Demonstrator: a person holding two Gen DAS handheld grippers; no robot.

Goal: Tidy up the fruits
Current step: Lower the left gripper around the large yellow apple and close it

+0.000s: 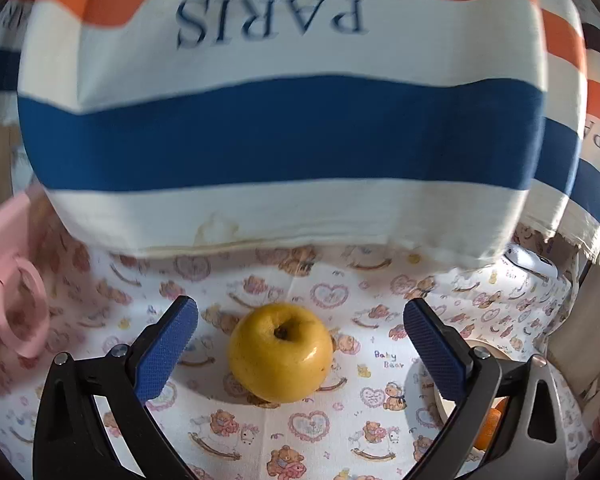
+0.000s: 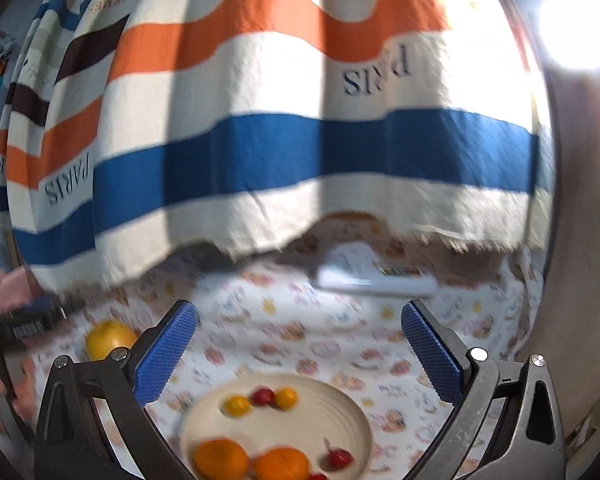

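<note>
A yellow apple (image 1: 281,352) lies on the bear-print tablecloth (image 1: 332,432), between the blue pads of my open left gripper (image 1: 300,344), not touching either pad. In the right wrist view the same apple (image 2: 109,338) lies at the left. My right gripper (image 2: 299,350) is open and empty above a cream plate (image 2: 352,412) that holds two oranges (image 2: 221,460), small yellow fruits (image 2: 237,405) and small red fruits (image 2: 263,396).
A striped "PARIS" blanket (image 1: 280,128) hangs behind the table. A pink plastic object (image 1: 12,304) is at the left. A white device (image 2: 376,276) lies at the back. The plate rim (image 1: 440,404) shows past my left gripper's right finger.
</note>
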